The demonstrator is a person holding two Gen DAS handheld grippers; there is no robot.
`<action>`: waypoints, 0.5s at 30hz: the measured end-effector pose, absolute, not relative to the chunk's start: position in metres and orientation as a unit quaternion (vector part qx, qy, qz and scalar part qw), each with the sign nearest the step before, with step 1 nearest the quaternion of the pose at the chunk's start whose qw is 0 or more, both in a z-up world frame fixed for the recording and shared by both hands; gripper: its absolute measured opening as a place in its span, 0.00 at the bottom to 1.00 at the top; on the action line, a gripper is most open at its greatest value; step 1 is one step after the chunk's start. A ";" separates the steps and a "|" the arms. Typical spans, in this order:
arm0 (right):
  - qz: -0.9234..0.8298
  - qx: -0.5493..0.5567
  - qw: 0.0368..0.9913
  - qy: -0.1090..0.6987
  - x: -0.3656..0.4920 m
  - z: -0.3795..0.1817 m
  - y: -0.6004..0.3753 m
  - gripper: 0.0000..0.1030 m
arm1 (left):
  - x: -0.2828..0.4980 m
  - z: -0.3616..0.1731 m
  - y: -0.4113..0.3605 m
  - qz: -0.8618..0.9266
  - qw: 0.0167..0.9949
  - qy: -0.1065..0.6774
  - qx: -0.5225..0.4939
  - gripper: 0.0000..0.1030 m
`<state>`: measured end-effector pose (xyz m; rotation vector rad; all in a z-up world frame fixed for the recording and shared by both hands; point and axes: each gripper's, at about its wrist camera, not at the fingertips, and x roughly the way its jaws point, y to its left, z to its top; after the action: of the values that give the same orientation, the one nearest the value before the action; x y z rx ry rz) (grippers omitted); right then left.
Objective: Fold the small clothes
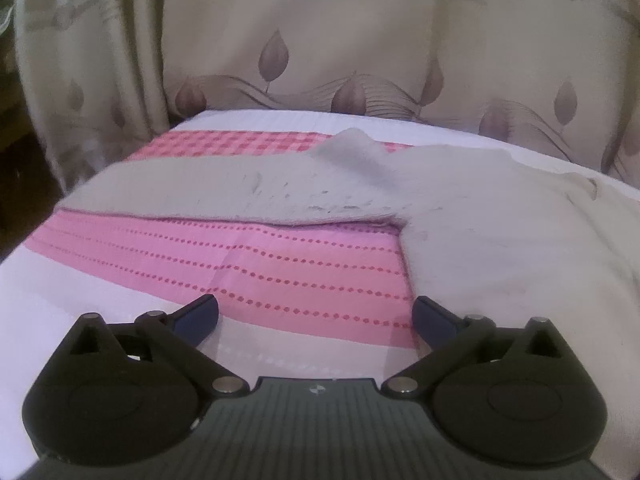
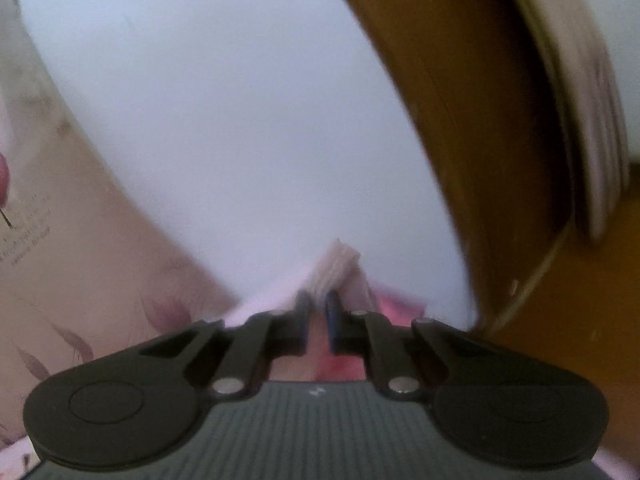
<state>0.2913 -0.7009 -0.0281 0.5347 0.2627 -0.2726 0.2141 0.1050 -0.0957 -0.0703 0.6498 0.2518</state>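
A beige knit garment [image 1: 460, 208] lies spread on the table, one long sleeve [image 1: 200, 192] stretched out to the left. My left gripper [image 1: 316, 316] is open and empty, just above the cloth near the garment's lower left edge. My right gripper [image 2: 318, 306] is shut on a bunched piece of the beige garment [image 2: 340, 264], which sticks up between the fingertips. The right wrist view is blurred and shows little else of the garment.
A white tablecloth with pink dotted and checked bands [image 1: 280, 264] covers the table. A beige leaf-patterned curtain [image 1: 320, 40] hangs behind the far edge. The right wrist view shows a white wall [image 2: 220, 100] and brown wooden furniture [image 2: 480, 160].
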 end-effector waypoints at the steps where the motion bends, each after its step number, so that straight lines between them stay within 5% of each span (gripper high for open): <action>1: -0.153 0.250 0.947 0.128 0.286 -0.021 -0.707 0.04 | 0.214 -0.096 0.106 0.124 0.939 0.319 -0.037 0.99; 7: -0.217 0.270 0.914 0.212 0.285 -0.038 -0.757 0.05 | 0.213 -0.095 0.099 0.134 0.941 0.311 -0.024 0.99; 9: -0.215 0.346 0.900 0.154 0.255 -0.046 -0.760 0.07 | 0.211 -0.094 0.096 0.132 0.943 0.305 -0.018 0.99; 11: -0.139 0.388 0.903 0.120 0.228 -0.050 -0.738 0.07 | 0.212 -0.093 0.095 0.115 0.945 0.305 -0.016 0.99; 15: 0.046 0.315 0.931 0.177 0.178 -0.056 -0.624 0.08 | 0.203 -0.088 0.094 0.078 0.949 0.306 -0.019 0.92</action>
<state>0.1778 -0.6240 -0.0560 0.6446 0.3622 0.0945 0.2030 0.0938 -0.0876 -0.0397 0.6226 0.1593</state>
